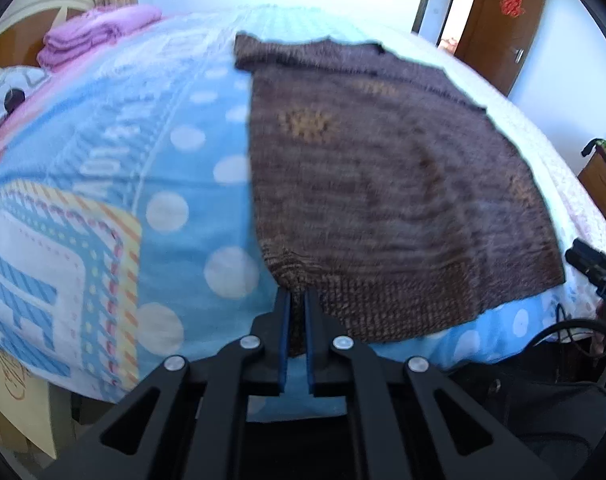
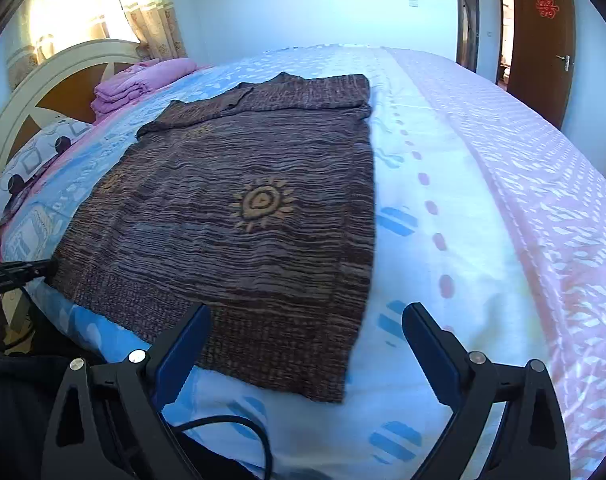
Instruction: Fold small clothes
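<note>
Sweater (image 2: 239, 216), brown knit with orange sun motifs, lies spread flat on the bed (image 2: 483, 220), filling the middle and left of the right wrist frame, its ribbed hem toward the lower edge and its neck toward the upper middle. I judge it is laid out like this so the 1st fold can be taken cleanly from the hem.

My left hand-held gripper (image 1: 298, 294) sits at lower middle of its frame, fingers drawn nearly together on the hem's lower left corner; the knit bunches up between the blue pads (image 1: 284, 320), so I read that as a firm pinch. Holding a corner gives me control of 1 end of the hem.

My right hand-held gripper (image 2: 305, 320) is spread wide at the bottom of its frame and holds nothing. It hovers near the opposite hem corner, and I cannot tell whether either finger touches the cloth. I'd guess it is lined up to take that corner so both ends lift together.

Containers: I see none on the bed. A folded stack of pink bedding (image 2: 123, 88) rests at upper left by the headboard (image 2: 35, 84), beside a patterned pillow (image 2: 35, 160), well apart from the sweater.
</note>
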Available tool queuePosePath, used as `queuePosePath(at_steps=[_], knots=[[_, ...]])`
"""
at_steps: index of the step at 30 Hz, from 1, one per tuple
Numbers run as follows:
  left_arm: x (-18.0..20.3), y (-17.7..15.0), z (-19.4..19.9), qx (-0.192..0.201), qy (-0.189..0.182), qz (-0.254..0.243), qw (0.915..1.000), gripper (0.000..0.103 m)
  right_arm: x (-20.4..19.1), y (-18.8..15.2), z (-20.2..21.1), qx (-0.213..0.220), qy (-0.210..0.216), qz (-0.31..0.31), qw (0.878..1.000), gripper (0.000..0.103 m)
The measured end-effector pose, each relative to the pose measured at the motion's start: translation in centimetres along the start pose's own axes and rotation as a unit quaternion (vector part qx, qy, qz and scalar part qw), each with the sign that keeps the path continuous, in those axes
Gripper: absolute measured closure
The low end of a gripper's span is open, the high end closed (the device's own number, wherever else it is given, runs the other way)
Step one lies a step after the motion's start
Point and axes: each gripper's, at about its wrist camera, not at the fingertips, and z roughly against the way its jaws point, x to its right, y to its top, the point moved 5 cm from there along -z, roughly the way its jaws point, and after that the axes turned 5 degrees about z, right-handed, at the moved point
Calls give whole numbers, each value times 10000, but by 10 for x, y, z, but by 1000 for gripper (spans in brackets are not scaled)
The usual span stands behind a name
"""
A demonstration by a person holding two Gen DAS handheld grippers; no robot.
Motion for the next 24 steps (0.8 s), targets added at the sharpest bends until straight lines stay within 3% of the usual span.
queuePosePath(at_steps=[4, 7, 9, 11, 13, 14, 16, 21, 24], knots=[[0, 14, 21, 406, -142, -32, 9991, 96, 7, -7, 1, -74, 72, -176, 9998, 6], [-1, 16, 25, 458, -141, -70, 9988, 96, 3, -12, -3, -221, 212, -178, 9994, 21], [-3, 16, 24, 427, -153, -35, 9990, 96, 0, -17, -10, -393, 321, -161, 9986, 39], [-6, 17, 24, 424, -205, 20, 9989, 96, -2, -20, -11, -432, 342, -151, 9984, 40], [-9, 20, 28, 483, -255, 75, 9985, 96, -2, -20, -10, -431, 319, -137, 9985, 70], [-12, 23, 32, 552, -301, 132, 9979, 96, -1, -19, -9, -396, 426, -189, 9981, 93], [-15, 30, 46, 756, -397, 252, 9960, 96, 2, -14, -1, -206, 771, -460, 9958, 93], [-12, 46, 76, 1187, -600, 282, 9907, 97, 11, 9, 48, 840, 971, -590, 9900, 94], [-13, 47, 76, 1172, -661, 324, 9904, 97, 15, 16, 70, 1209, 1000, -572, 9860, 95]])
